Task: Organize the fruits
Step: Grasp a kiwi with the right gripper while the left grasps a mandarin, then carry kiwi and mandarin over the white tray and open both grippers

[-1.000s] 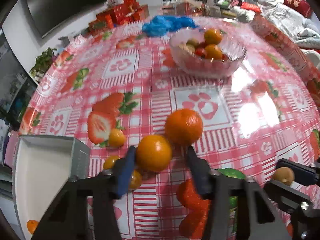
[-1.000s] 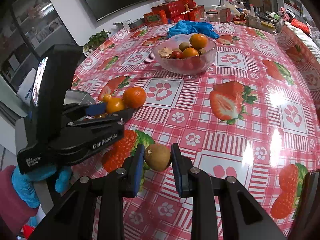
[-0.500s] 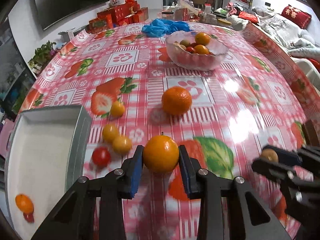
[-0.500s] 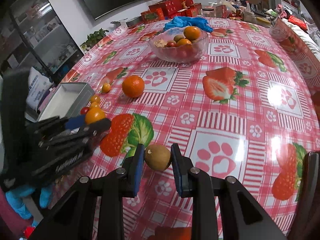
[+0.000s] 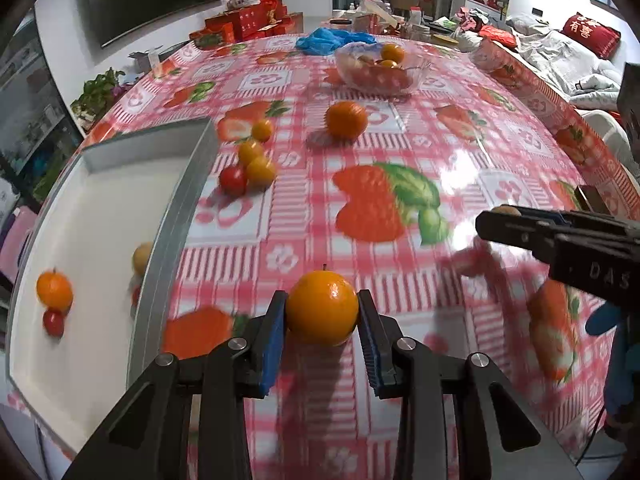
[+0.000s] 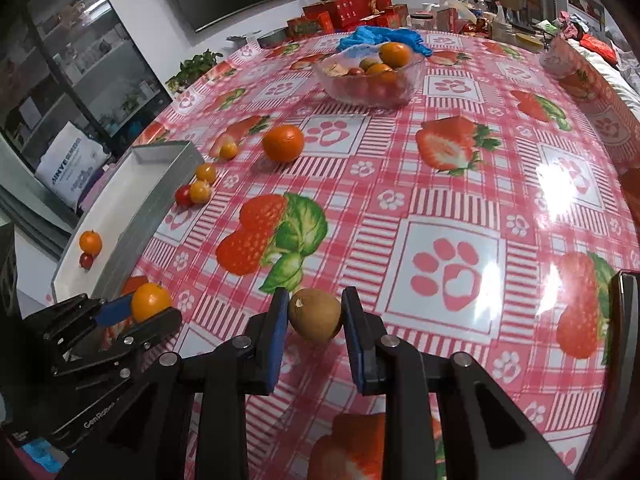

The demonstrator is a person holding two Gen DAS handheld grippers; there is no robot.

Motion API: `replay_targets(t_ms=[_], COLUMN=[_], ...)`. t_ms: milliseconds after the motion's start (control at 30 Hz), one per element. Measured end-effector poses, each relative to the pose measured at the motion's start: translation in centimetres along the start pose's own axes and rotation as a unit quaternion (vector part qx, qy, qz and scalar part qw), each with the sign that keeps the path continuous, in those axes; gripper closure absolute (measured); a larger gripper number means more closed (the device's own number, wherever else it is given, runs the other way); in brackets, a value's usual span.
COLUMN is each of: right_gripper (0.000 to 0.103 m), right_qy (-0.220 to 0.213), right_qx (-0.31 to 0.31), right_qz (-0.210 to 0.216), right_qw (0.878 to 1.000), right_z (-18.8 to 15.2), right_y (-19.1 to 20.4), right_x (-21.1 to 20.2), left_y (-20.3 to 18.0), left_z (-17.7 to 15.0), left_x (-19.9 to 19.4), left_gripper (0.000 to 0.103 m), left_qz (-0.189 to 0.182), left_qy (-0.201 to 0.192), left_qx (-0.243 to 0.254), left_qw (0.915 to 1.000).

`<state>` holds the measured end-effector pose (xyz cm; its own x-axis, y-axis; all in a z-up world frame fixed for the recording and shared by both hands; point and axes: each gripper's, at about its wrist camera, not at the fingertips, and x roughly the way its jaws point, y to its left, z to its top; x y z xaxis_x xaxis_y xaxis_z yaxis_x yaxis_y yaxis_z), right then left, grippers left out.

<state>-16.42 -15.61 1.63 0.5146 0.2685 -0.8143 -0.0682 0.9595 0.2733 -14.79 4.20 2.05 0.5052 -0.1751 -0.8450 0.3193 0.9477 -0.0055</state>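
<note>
- Across the whole near scene spreads a round table (image 6: 460, 184) under a glossy red-and-white checked cloth printed with strawberries and paw marks; light glares off it at the right.
- At the table's left edge sits a grey tray (image 5: 160, 264) with a white floor, holding a small orange fruit (image 5: 54, 289), a red one touching it, and a pale one against the wall.
- Just outside the tray lies a cluster of small yellow-orange fruits (image 5: 256, 160) with a cherry tomato (image 5: 233, 180); a loose mandarin (image 6: 283, 143) rests further in.
- Toward the far side stands a clear glass bowl (image 6: 370, 84) of mixed fruit, a crumpled blue bag (image 6: 380, 36) behind it.
- Left gripper (image 5: 322, 320) is clamped on an orange (image 5: 322, 308), held above the cloth just beside the tray's near wall.
- Right gripper (image 6: 315, 316) is clamped on a brown kiwi-like fruit (image 6: 315, 314) over the cloth.
- Beyond the table: a dark wall screen, stacked red gift boxes (image 6: 348, 12), a potted plant, glass-fronted shelves, and bedding with a red cushion.
</note>
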Motion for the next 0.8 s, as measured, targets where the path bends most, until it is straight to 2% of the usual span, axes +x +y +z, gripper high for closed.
replay_targets(t_ms=[367,600,800], right_gripper=[0.074,0.074,0.074], right_qy=[0.012,0.020,0.022], right_qx=[-0.015,-0.030,-0.060], right_qz=[0.003,0.008,0.017], right_qw=[1.000,0.999,0.998], right_z=[-0.2,0.6,2.0], right_y=[1.9,3.8,6.9], right_x=[0.3,0.7,1.5], left_y=[1.9,3.0,5.5], left_z=[-1.8,-1.4,-0.6], left_x=[-1.0,-2.8,-4.6], left_gripper=[0.067,0.067,0.067], left_qz=[-0.007,-0.011,0.003], left_qy=[-0.003,-0.028,-0.055], left_qx=[-0.028,-0.038,-0.057], left_qw=[0.9996,0.9988,0.9969])
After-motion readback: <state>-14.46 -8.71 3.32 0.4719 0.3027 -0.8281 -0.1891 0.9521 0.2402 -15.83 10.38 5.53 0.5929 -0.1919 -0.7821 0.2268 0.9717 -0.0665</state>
